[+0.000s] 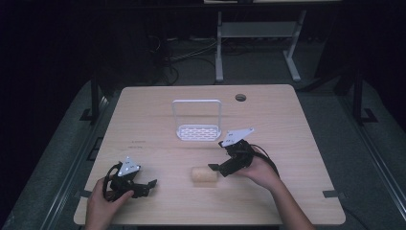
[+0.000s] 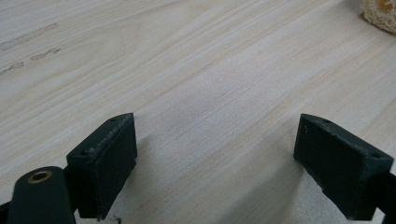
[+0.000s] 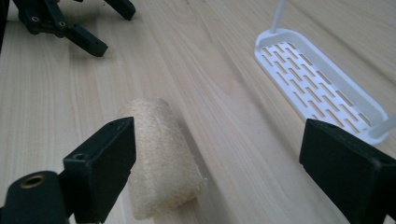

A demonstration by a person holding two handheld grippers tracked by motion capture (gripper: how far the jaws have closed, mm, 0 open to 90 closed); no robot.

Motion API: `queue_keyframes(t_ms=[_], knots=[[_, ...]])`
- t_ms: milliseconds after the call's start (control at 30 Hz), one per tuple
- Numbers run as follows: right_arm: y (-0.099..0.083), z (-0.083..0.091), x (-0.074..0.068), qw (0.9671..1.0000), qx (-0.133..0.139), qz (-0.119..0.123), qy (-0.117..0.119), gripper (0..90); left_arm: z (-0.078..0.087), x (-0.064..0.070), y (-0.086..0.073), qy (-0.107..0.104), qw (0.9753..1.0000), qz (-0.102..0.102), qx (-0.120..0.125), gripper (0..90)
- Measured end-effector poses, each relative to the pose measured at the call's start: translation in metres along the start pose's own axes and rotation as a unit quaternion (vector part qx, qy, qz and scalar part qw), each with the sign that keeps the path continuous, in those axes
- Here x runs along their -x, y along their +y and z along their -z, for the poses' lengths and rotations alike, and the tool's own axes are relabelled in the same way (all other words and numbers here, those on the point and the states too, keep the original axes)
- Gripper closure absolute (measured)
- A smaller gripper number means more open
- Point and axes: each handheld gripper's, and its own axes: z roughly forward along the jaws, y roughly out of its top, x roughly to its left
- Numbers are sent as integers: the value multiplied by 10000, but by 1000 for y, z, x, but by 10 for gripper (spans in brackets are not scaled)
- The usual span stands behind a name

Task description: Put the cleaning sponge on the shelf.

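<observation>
A tan loofah roll lies on its side on the wooden table, near the front middle. My right gripper hovers at the roll's right end, jaws open. In the right gripper view the roll lies just inside the left jaw of that gripper, with a wide gap to the other jaw. My left gripper rests low at the front left, open, well left of the roll. Bare wood lies between the jaws of the left gripper, and the roll's edge shows far off.
A white slotted rack with a tall wire handle stands behind the roll, mid-table; its slotted base is to the right in the right gripper view. A round cable hole sits at the back. The other gripper shows far off.
</observation>
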Motion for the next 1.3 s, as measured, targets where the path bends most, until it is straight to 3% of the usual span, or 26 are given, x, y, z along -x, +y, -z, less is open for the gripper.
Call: queue_keyframes(t_ms=[833,1300], knots=[[3,-29,-15,9975,-198,302,607,106,0,0,0,3,10000,18,12,128],[0,-38,-16,9966,-335,200,732,105,0,0,0,3,10000,2,-4,127]])
